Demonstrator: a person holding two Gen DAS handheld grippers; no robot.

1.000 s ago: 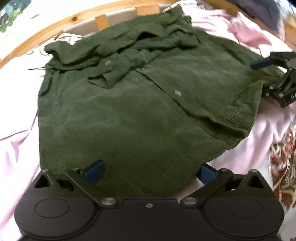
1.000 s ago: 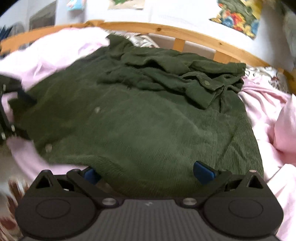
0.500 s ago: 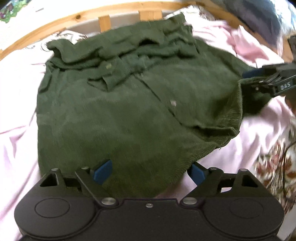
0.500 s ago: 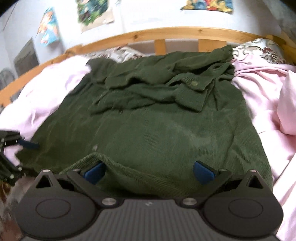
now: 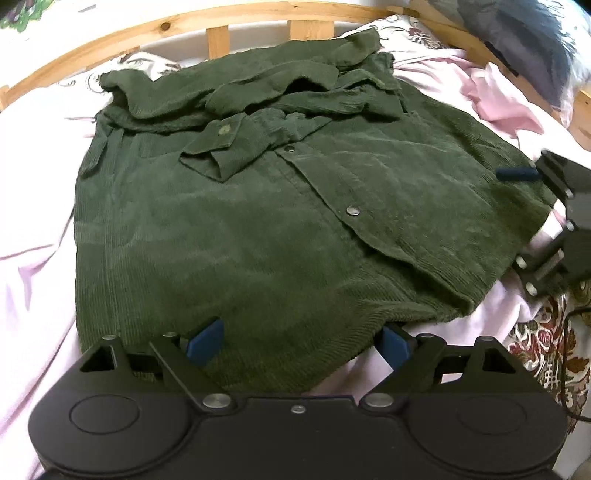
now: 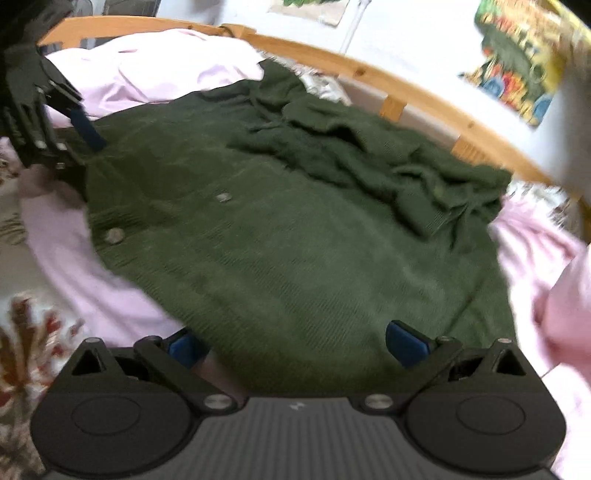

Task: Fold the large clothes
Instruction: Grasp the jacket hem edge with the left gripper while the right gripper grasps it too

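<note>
A dark green corduroy shirt [image 5: 258,229] lies spread front-up on a pink sheet, sleeves bunched over its chest; it also fills the right wrist view [image 6: 314,236]. My left gripper [image 5: 299,339] is open, its blue pads [image 5: 205,341] straddling the shirt's near hem. My right gripper [image 6: 299,343] is open over the hem at the other corner, one pad on the cloth. Each gripper shows in the other's view: the right one [image 5: 546,206] at the shirt's right edge, the left one [image 6: 62,129] at the left edge.
A pink sheet [image 5: 33,280] covers the bed. A wooden bed rail [image 5: 147,29] curves behind the shirt. A floral cover [image 5: 546,339] lies at the near right. A grey pillow [image 5: 524,40] sits at the far right. Posters [image 6: 524,62] hang on the wall.
The right gripper had lifted the shirt's corner half a second ago; the corner now lies flat again. Both cameras have shifted, and the right wrist view has swung left and blurred.
</note>
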